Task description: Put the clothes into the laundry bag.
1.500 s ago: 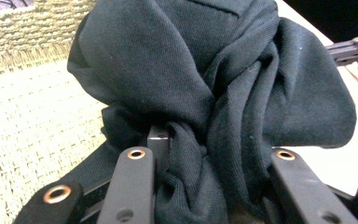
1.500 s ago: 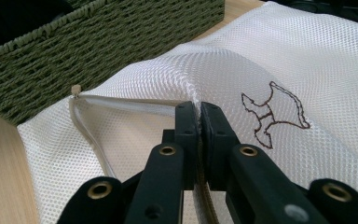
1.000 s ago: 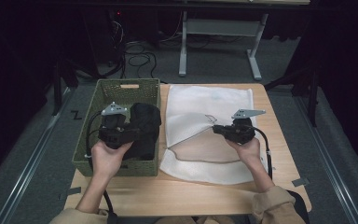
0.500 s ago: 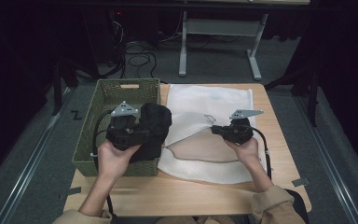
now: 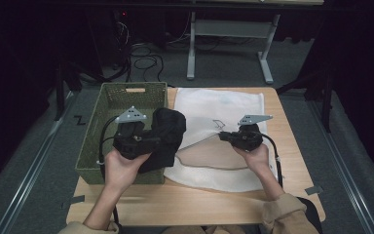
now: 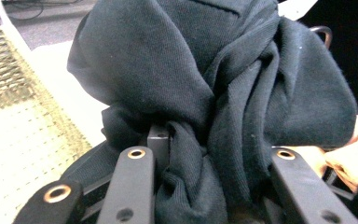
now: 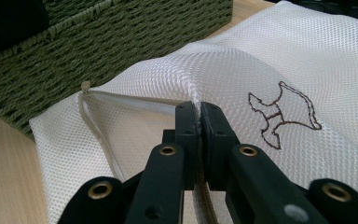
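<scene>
The left gripper (image 5: 161, 141) is clamped on a black garment (image 5: 168, 134). In the left gripper view the cloth (image 6: 214, 88) is bunched thick between the two jaws, and it bulges out above them. Seen from above, the bundle hangs over the right wall of the green basket (image 5: 108, 100), just at the border between basket and table.

The right gripper (image 5: 222, 137) is closed tight on the upper layer of the white mesh bag (image 5: 224, 105). In its own view the jaws meet on a fold of mesh (image 7: 223, 70) and lift it, so a dark mouth opens under the zipper edge (image 7: 95, 126).

The important relation is this: the mouth of the bag lies to the right of the garment and faces it, near but not yet touching. The bag's opening runs across, toward the basket, and the bundle's bulk points the same way — so the way in is a short sideways travel to the right, I think. The left hand (image 5: 121, 168) is the nearer one to carry it. The bundle looks wide against the raised gap — it may catch on the mesh lip.
</scene>
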### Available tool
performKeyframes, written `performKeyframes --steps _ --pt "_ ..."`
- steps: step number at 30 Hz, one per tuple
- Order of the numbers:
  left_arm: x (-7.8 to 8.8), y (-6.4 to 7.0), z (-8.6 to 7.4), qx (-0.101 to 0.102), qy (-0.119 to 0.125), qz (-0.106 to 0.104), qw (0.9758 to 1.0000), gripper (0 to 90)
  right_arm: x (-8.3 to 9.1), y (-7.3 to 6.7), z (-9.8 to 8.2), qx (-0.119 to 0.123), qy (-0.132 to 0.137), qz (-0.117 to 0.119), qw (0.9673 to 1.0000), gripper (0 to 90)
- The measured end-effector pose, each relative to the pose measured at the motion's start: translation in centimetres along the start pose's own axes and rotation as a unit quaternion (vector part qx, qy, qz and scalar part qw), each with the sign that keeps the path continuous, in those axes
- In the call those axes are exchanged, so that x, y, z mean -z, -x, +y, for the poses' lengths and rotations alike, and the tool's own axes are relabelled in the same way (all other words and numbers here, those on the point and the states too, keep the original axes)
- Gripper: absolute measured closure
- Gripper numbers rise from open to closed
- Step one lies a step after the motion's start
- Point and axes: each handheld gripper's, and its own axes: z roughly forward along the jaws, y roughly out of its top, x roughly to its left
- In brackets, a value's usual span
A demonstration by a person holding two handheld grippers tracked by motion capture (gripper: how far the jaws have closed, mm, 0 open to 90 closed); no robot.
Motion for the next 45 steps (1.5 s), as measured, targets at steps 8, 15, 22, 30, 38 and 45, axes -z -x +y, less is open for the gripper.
performKeyframes --steps 8,15,22,30,38,45 --pt "-1.0 1.0 0.1 -0.017 -0.015 -0.012 0.9997 66.3 -0.2 -0.1 -0.1 0.0 -0.002 0.0 1.0 87.4" --pt "-1.3 1.4 0.2 -0.018 -0.016 -0.035 0.9991 66.2 -0.5 -0.1 -0.3 -0.001 0.003 0.0 1.0 87.5" --pt "-2.4 2.5 0.6 -0.023 -0.021 -0.065 0.9974 66.2 -0.4 0.0 -0.3 -0.002 0.005 0.001 1.0 87.5" --pt "-4.2 3.8 0.8 -0.044 -0.036 -0.071 0.9959 66.2 -0.3 -0.1 -0.3 -0.001 0.004 -0.001 1.0 87.5" --pt "-5.7 4.6 0.9 -0.05 -0.05 -0.09 0.9935 66.2 -0.3 0.1 -0.3 -0.004 0.006 0.0 1.0 87.5" --pt "-6.5 5.5 0.9 -0.058 -0.055 -0.104 0.9913 66.2 -0.3 0.0 -0.3 -0.002 0.004 0.0 1.0 87.5"
